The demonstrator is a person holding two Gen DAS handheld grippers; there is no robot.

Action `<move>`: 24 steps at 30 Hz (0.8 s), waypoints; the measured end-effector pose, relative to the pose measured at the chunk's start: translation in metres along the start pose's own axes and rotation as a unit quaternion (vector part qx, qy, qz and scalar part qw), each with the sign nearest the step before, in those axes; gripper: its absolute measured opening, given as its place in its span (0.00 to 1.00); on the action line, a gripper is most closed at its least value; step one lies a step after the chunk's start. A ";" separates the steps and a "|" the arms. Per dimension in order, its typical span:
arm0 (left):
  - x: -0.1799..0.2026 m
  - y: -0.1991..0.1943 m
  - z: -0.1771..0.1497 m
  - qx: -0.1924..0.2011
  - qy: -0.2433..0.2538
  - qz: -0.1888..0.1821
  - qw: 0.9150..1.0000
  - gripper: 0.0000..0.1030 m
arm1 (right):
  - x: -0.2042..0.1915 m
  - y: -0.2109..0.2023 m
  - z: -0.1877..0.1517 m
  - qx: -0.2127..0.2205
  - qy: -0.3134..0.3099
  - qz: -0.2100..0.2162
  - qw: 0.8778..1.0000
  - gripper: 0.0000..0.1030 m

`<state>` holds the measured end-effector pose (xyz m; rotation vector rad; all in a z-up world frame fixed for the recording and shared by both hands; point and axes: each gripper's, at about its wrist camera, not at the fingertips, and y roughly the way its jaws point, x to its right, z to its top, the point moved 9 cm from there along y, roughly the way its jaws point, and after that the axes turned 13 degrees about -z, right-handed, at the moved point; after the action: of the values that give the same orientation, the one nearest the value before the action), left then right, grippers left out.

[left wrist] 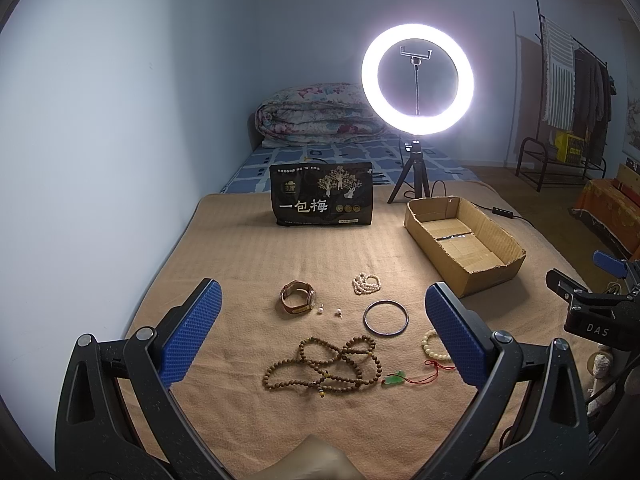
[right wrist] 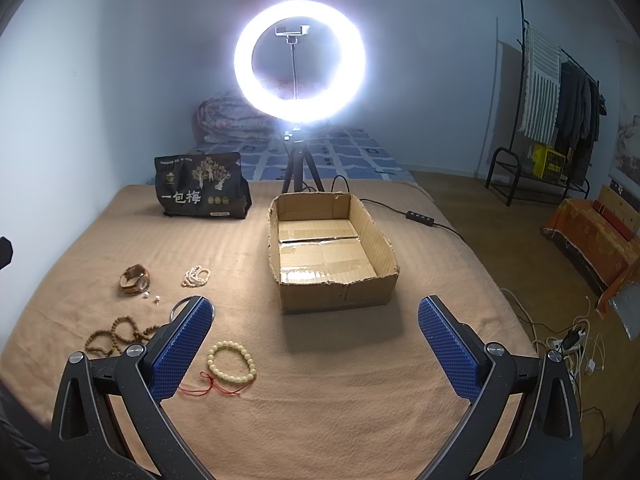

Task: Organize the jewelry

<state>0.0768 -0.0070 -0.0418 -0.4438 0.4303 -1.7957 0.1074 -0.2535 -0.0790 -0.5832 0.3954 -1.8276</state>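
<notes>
Left hand-held gripper [left wrist: 322, 330] spread wide, empty, hovering over jewelry on bed blanket [left wrist: 240, 240]: wooden beads [left wrist: 322, 366] at 6 o'clock, bangle [left wrist: 386, 317] and watch [left wrist: 298, 297] near centre. Right hand-held gripper [right wrist: 316, 344] spread, empty; cardboard box [right wrist: 334, 292] at 12 o'clock, cream bracelet [right wrist: 231, 361] at 9.

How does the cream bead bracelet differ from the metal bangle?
The cream bead bracelet is a loop of pale round beads; the metal bangle is one thin, dark, smooth ring. The bangle looks wider and lies farther from the camera. Both lie flat on the tan blanket, untouched.
</notes>
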 end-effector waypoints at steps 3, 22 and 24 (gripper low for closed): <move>0.000 0.000 0.000 0.000 0.000 0.000 1.000 1.00 | 0.000 0.000 0.000 0.000 0.000 0.000 1.000 0.99; -0.036 0.018 -0.017 -0.039 -0.030 0.018 0.999 1.00 | -0.010 0.018 -0.010 -0.025 -0.016 0.025 0.999 0.99; -0.046 0.024 -0.024 -0.053 -0.042 0.017 0.998 1.00 | -0.015 0.021 -0.014 -0.030 -0.025 0.031 0.999 0.99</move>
<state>0.0956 0.0326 -0.0778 -0.5814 0.4725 -1.7205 0.1198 -0.2465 -0.1044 -0.6506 0.4311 -1.7441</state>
